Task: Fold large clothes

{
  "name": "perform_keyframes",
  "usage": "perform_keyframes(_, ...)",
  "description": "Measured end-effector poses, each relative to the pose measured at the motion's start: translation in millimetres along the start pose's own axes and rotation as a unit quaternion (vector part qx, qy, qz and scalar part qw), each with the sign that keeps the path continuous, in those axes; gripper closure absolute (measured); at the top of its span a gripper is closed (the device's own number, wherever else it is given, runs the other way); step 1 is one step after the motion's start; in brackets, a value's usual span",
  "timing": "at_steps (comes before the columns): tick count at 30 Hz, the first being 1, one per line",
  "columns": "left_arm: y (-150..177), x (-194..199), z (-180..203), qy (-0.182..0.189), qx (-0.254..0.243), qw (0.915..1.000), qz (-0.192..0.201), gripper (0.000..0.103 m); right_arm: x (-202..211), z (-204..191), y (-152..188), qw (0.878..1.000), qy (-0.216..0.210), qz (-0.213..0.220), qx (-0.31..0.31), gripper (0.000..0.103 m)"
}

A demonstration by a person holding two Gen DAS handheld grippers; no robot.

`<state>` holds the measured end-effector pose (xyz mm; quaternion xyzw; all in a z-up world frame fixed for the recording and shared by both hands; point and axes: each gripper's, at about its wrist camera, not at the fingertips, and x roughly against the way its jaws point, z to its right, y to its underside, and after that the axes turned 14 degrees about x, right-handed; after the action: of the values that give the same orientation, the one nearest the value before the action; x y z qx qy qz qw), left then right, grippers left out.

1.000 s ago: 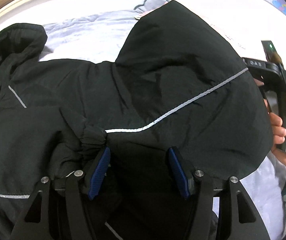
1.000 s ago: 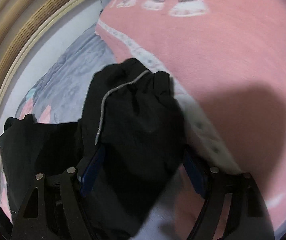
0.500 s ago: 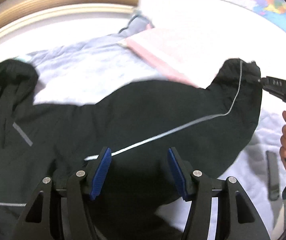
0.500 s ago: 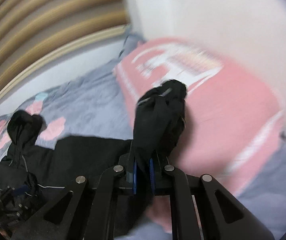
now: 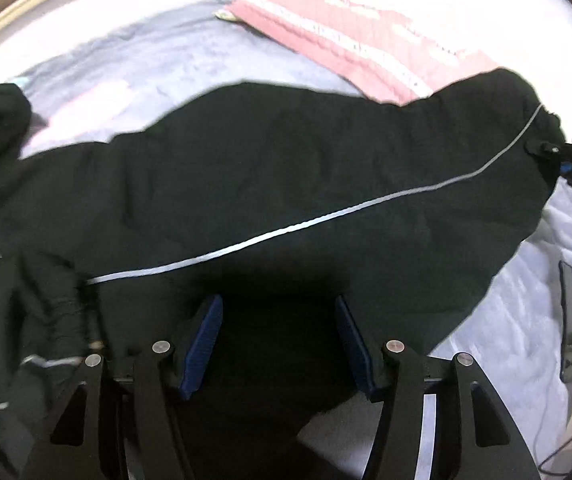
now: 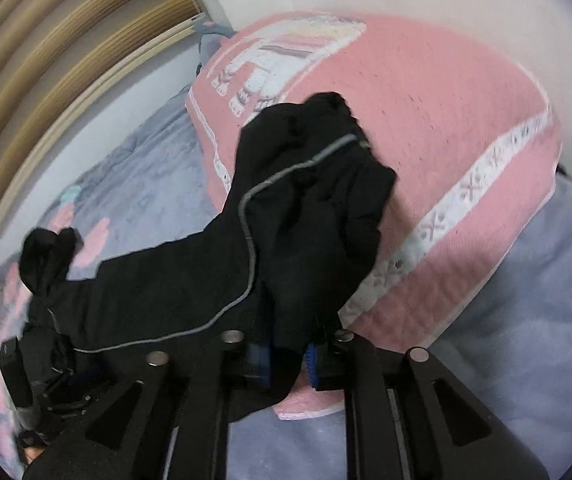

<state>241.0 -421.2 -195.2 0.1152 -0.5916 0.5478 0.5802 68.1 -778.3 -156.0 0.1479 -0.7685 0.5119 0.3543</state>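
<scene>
From the left wrist, the left gripper (image 5: 278, 340) is gaping wide over the black jacket (image 5: 286, 184), which is lying across the bed (image 5: 134, 56); its sleeve is stretching right to the right gripper (image 5: 566, 160), partly over the pink blanket (image 5: 346, 28).

From the right wrist, the right gripper (image 6: 288, 360) is pinching the sleeve (image 6: 310, 200), which is draping over the blanket (image 6: 466, 128).

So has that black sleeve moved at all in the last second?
Yes. In the left wrist view the black sleeve, folded over the jacket before, now stretches out rightward, its cuff reaching past the pink blanket, gripped by the right gripper.
</scene>
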Motion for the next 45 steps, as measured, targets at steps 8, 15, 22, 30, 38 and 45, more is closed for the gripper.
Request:
perform_keyframes(8,6,85,-44,0.005,0.020,0.9977,0.065,0.043,4,-38,-15,0.998,0.048,0.012,0.047,0.086)
perform_keyframes(15,2,150,-108,-0.044,0.043,0.9918,0.112,0.043,29,-148,-20,0.989,0.013,0.038,0.141,0.088)
perform_keyframes(22,20,187,-158,-0.049,0.083,0.9862,0.135,0.043,24,-282,-8,0.968,-0.033,0.024,0.249,0.088)
perform_keyframes(30,42,201,-200,-0.046,0.111,0.9831,0.138,0.043,-24,-400,48,0.935,-0.082,-0.041,0.342,0.088)
perform_keyframes(38,54,186,-222,-0.033,0.127,0.9848,0.114,0.043,-106,-438,103,0.920,-0.093,-0.121,0.362,0.085)
perform_keyframes(45,47,168,-221,0.005,0.127,0.9886,0.081,0.043,-97,-427,100,0.922,-0.122,-0.123,0.345,0.067)
